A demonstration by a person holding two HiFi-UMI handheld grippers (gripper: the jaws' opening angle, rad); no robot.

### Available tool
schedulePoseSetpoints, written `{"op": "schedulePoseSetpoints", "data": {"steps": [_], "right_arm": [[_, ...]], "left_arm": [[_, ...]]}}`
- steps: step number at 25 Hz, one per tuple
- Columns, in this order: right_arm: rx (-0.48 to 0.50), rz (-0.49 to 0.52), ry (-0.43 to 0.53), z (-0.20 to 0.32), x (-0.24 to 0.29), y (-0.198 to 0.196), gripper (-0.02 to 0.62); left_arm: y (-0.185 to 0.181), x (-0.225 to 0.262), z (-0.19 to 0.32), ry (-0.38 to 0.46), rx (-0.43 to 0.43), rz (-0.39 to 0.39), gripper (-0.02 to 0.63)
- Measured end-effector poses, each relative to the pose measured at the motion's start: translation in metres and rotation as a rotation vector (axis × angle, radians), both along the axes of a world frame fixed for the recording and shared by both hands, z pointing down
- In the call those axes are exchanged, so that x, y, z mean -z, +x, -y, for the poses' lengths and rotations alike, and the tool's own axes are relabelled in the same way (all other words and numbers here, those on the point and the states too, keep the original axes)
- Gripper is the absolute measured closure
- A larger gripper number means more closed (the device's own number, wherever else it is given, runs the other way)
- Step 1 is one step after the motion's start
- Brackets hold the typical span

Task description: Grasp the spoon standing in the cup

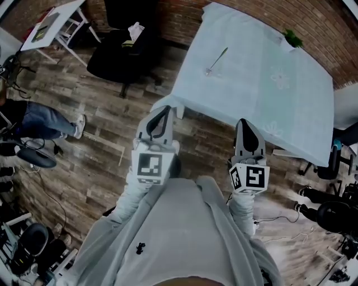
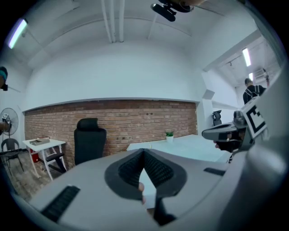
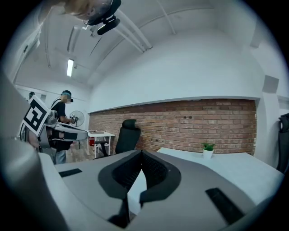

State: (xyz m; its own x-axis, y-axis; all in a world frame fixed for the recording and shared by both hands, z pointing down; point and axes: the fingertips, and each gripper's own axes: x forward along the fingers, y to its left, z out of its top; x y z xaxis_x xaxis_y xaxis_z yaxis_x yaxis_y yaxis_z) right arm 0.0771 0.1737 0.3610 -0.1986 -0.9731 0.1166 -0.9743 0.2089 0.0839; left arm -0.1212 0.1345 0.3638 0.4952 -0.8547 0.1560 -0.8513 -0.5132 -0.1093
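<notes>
1. Now the spoon [image 1: 216,61] lies flat on the pale tablecloth [image 1: 263,84], in the far left part of the table, with its bowl toward the person and its handle pointing away.
2. The left gripper [image 1: 165,109] is held out in front of the person's chest, near the table's near corner. Its jaws are pressed together at the tips and hold nothing.
3. The right gripper [image 1: 245,122] sits beside it by the table's near edge, jaws likewise closed tip to tip and empty.
4. Both grippers are well apart from the spoon.
5. A small potted plant [image 1: 291,38] stands at the table's far edge by the brick wall [image 1: 184,17].
6. A black office chair [image 1: 120,53] stands on the wooden floor [image 1: 100,145], left of the table.
</notes>
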Motion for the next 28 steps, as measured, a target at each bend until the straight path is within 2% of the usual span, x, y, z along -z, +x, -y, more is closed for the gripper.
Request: {"op": "schedulePoseSetpoints", "data": {"steps": [7,15,22,28], "right_arm": [[-0.083,0.021,-0.032,0.051,-0.005,0.004,0.580],[-0.157,0.035,-0.094,0.065,-0.023,0.012,0.580],[-0.144,0.029,-0.113,0.099,-0.034,0.024,0.580],[-0.108,0.027,-0.108,0.154,-0.037,0.042,0.580]], "left_arm": [[0.002,-0.003,0.070,-0.020,-0.065,0.006,0.588],[0.005,-0.022,0.103,-0.077,-0.106,0.022,0.588],[0.015,-0.033,0.138,-0.095,-0.092,0.027,0.588],[0.033,-0.030,0.184,-0.097,-0.051,0.012,0.588]]}}
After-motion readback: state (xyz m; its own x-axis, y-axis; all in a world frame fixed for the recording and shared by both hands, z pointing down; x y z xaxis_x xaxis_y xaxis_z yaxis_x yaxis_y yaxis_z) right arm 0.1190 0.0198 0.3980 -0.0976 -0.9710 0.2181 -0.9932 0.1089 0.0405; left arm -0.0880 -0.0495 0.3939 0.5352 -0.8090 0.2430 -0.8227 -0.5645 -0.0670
